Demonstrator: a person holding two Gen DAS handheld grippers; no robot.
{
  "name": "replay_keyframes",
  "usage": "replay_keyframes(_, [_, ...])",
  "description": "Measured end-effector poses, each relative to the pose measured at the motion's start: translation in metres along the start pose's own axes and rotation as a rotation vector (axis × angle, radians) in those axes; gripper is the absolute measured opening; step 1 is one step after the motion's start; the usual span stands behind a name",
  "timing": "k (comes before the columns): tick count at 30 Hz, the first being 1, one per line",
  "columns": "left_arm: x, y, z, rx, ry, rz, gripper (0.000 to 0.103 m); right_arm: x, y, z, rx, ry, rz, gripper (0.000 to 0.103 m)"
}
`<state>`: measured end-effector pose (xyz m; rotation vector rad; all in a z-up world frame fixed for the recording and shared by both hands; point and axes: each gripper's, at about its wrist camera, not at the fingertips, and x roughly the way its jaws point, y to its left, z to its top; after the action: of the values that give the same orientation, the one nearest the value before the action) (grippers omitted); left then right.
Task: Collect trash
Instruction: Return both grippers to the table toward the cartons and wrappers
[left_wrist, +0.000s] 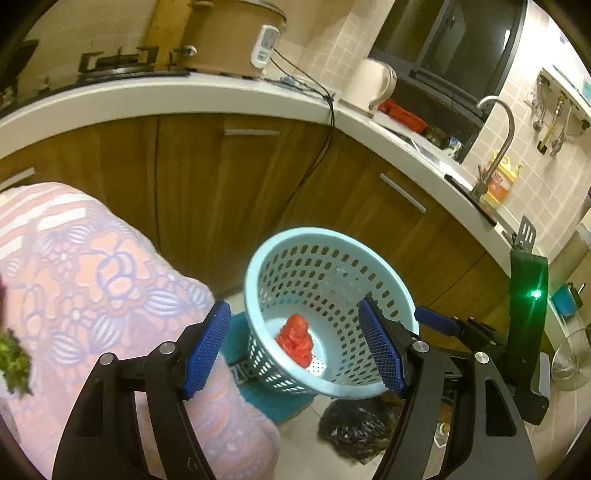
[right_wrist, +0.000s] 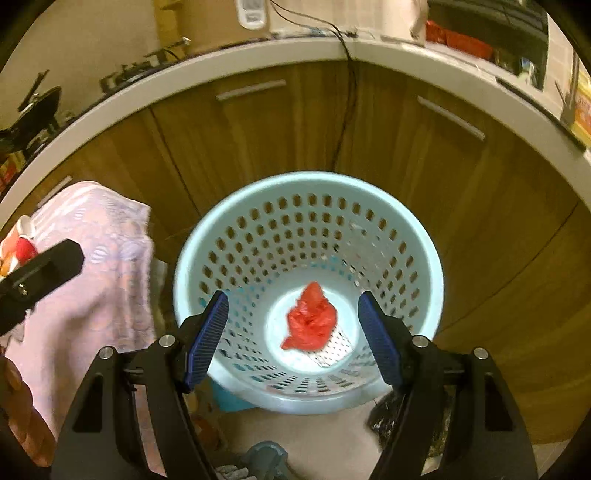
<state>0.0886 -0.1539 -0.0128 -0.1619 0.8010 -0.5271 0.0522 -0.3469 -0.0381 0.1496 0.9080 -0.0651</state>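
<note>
A light blue perforated waste basket (left_wrist: 266, 258) (right_wrist: 428, 258) stands on the floor before the wooden cabinets. A crumpled red piece of trash (left_wrist: 295, 339) (right_wrist: 310, 323) lies on its bottom. My left gripper (left_wrist: 295, 345) is open and empty, above and in front of the basket. My right gripper (right_wrist: 293, 338) is open and empty, held over the basket's mouth, with the red trash below between its blue pads (right_wrist: 208, 338). The right gripper also shows at the right of the left wrist view (left_wrist: 443, 323). A green leafy scrap (left_wrist: 13, 360) lies at the left edge.
A pink floral cloth (left_wrist: 92, 280) (right_wrist: 92, 266) covers a surface on the left. A black plastic bag (left_wrist: 354, 428) lies on the floor by the basket. A white counter (left_wrist: 184, 92) with a rice cooker, kettle, and faucet (left_wrist: 498, 140) runs behind. A black cable (left_wrist: 325, 140) hangs down the cabinets.
</note>
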Motion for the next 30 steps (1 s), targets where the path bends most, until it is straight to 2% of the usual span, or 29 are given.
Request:
replay_keyframes(8, [-0.075,0.029,-0.005,-0.053,-0.129,0.054,0.07,-0.045,0.065,0.004,-0.133,-0.129,0.087,0.069])
replay_keyframes(14, [-0.141,0.061,-0.018,-0.105,-0.218,0.155,0.07,-0.066,0.127,0.0,-0.222,-0.191,0.195,0.069])
replay_keyframes(23, [-0.239,0.129,-0.055,-0.239,-0.322,0.346,0.07,-0.077,0.227,-0.022,-0.385,-0.198,0.349,0.068])
replay_keyframes(30, [-0.288,0.181,-0.085,-0.346,-0.358,0.462,0.07,-0.077,0.288,-0.039,-0.507,-0.184,0.463,0.069])
